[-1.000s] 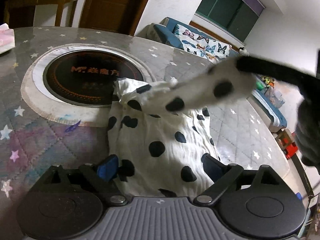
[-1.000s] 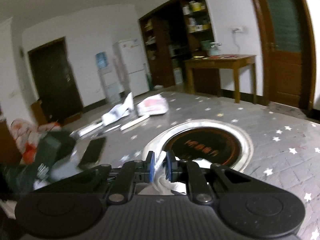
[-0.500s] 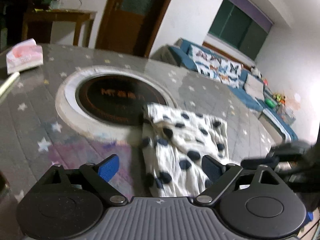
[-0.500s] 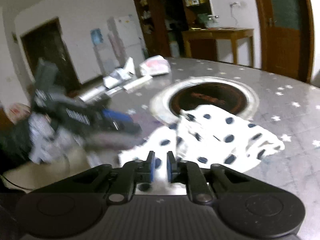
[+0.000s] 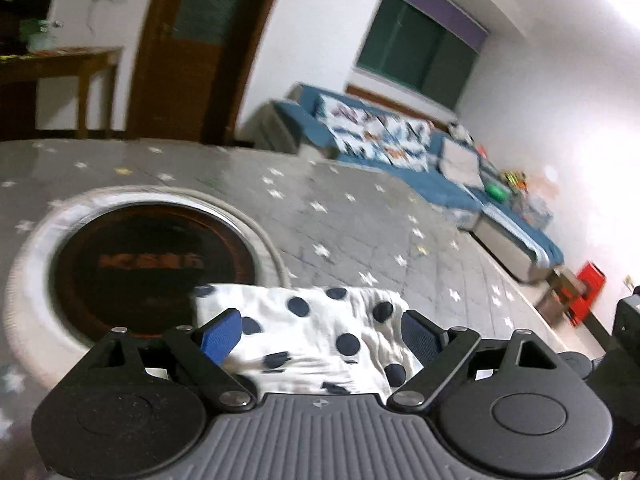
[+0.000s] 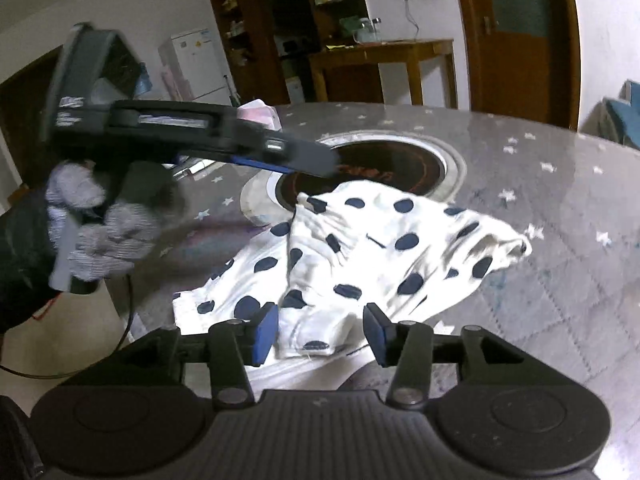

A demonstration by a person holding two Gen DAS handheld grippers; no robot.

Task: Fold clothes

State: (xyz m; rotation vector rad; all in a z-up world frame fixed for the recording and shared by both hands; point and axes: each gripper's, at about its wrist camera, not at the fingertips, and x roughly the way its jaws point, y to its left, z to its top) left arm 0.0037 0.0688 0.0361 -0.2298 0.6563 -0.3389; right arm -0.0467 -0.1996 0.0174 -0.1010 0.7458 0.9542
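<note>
The white garment with dark dots (image 6: 384, 240) is lying rumpled on the grey star-patterned table (image 6: 560, 184), its far edge overlapping the round inset burner (image 6: 384, 160). The right gripper (image 6: 320, 328) is opening its jaws over the near hem (pads not pressing). The left gripper (image 5: 320, 328) is hovering wide apart, holding nothing.

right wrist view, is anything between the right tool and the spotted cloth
Nothing visible. The right tool is opening just above the near edge of the spotted cloth, with cloth showing between its pads and none pinched. The left tool hangs up to the left, out of that path.
</note>
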